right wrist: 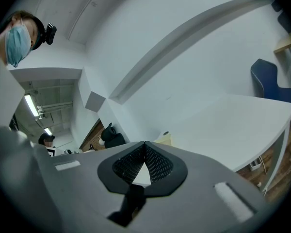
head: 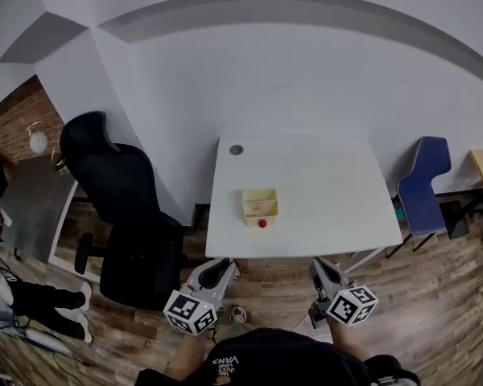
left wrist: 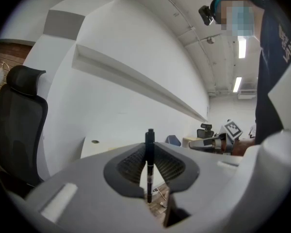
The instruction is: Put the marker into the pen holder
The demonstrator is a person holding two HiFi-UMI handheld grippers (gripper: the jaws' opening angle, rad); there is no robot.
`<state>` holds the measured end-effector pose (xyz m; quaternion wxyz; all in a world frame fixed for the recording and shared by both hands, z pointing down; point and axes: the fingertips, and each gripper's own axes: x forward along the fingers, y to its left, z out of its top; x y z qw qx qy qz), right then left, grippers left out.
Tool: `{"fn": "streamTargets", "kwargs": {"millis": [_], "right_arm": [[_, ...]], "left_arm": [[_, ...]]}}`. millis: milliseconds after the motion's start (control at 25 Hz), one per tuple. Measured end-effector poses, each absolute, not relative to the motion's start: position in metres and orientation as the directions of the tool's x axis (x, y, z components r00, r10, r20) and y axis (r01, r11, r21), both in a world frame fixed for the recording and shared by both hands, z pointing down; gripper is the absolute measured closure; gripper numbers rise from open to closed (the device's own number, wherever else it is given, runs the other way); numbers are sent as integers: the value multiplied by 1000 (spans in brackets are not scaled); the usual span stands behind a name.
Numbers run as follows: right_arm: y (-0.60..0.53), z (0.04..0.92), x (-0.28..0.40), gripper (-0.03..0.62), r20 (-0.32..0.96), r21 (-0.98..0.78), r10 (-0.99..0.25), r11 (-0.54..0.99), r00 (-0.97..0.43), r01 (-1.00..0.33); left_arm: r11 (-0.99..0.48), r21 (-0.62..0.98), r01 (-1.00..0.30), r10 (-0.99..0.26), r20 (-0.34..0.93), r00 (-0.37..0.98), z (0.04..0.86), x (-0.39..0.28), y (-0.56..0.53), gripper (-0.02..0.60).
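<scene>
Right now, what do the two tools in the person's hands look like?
The left tool and the right tool look alike: chunky, light grey bodies. Each carries a white cube with black square markers on its sides. Inside the jaws sit black pads with a mesh pattern. The person wears a black top with white lettering.

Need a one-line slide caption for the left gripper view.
Left gripper holds a black marker pinched between its jaws; white table and black chair beyond.
</scene>
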<state>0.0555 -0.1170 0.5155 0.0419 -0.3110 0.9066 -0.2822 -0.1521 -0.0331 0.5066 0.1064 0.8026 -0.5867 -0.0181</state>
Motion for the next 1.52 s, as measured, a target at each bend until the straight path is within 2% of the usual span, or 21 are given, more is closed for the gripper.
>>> {"fn": "streamTargets", "kwargs": {"millis": [840,1520], "right_arm": [[-127,530,-9,592,130,-563,-773,458,-621,-688],[-197,533,24,592,149,-557,-780,441,-607,-704]], "left_arm": [[-544,128,-830,-828,82,555,501,-230,-123,477],[-563,124,-817,-817,67,573,512,-182,-222,479]]}}
